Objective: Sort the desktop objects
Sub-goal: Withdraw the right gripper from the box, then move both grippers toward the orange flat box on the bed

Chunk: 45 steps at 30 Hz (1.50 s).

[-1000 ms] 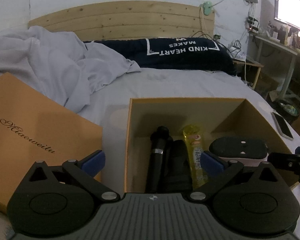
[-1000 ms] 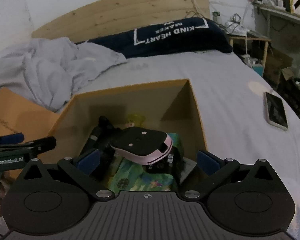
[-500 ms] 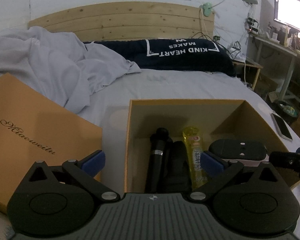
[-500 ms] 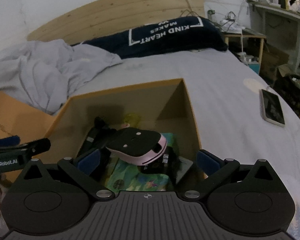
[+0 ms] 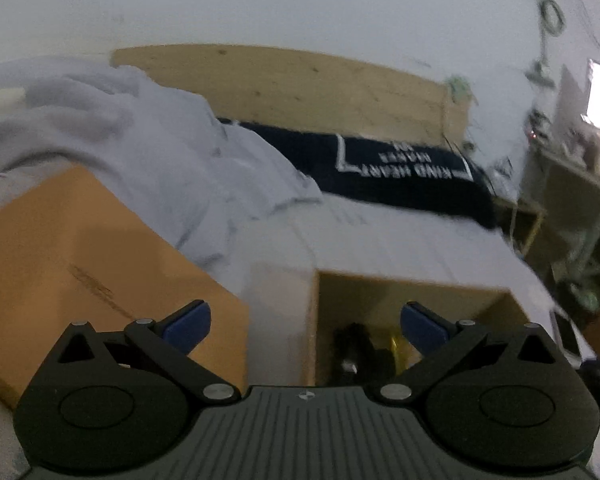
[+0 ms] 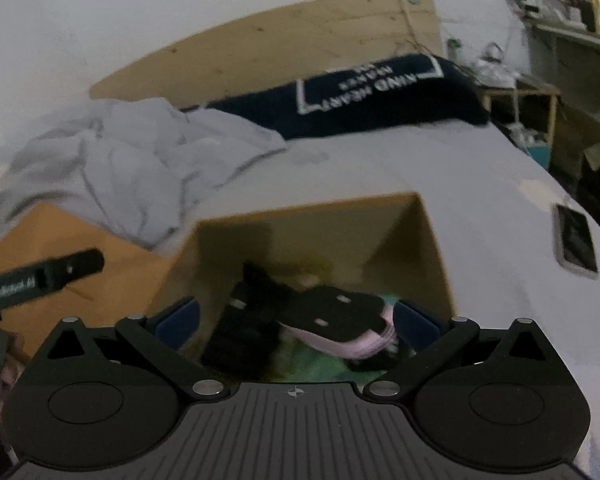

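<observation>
An open tan cardboard box (image 6: 432, 240) sits on the bed and holds several things: an upturned pink-and-black mouse (image 6: 340, 316), a dark cylindrical object (image 6: 240, 316) and a green patterned packet (image 6: 300, 364). My right gripper (image 6: 296, 320) hovers open at the box's near side, nothing between its fingers. My left gripper (image 5: 304, 324) is open too and empty, over the box's left wall (image 5: 312, 320) with the orange lid (image 5: 80, 256) to its left. The left view is blurred; only a dark object (image 5: 352, 348) and something yellow (image 5: 396, 340) show inside the box. The left gripper's finger (image 6: 52, 268) shows in the right view.
A crumpled grey blanket (image 6: 132, 168) lies behind the lid, a dark navy pillow (image 6: 372, 96) against the wooden headboard (image 6: 260, 40). A phone (image 6: 576, 240) lies on the sheet to the right of the box. A desk and shelves (image 5: 572, 176) stand beyond the bed's right edge.
Both cameras have tilted up and drawn back, so the box sits lower in view. The left gripper has swung left toward the lid. Both stay open.
</observation>
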Each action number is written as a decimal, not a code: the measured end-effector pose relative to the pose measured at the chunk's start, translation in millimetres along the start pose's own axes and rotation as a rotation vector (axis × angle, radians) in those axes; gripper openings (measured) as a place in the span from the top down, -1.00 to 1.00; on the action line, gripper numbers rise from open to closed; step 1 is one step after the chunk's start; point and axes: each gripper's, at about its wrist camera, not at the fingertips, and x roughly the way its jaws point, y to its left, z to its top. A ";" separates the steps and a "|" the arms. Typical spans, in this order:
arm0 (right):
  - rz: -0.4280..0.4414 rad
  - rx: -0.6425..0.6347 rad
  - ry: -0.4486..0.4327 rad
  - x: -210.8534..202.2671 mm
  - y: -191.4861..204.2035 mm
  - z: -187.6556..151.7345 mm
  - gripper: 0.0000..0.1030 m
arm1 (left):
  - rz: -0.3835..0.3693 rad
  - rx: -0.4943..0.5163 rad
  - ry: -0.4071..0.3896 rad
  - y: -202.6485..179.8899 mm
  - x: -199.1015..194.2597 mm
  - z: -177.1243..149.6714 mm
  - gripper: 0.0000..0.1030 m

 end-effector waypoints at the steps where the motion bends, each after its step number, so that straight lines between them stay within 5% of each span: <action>1: 0.021 0.001 -0.001 0.3 8.3 4.5 -1.00 | 0.006 0.003 -0.002 3.8 -1.5 5.3 -1.00; 15: 0.330 0.186 0.188 78.8 119.3 49.6 -1.00 | 0.206 0.176 -0.050 65.4 -32.3 99.6 -1.00; 18: 0.386 0.233 0.241 101.1 141.1 57.2 -1.00 | 0.228 0.190 0.004 76.4 -21.2 104.1 -1.00; 28: 0.316 0.286 0.445 197.2 173.1 47.4 -1.00 | 0.204 0.091 0.207 128.9 33.5 96.6 -1.00; 34: 0.211 0.258 0.465 228.3 168.1 37.4 -1.00 | 0.223 0.087 0.297 146.3 62.7 90.5 -1.00; 45: 0.105 0.109 0.478 246.5 203.8 40.4 -1.00 | 0.277 0.149 0.296 141.0 73.1 80.2 -1.00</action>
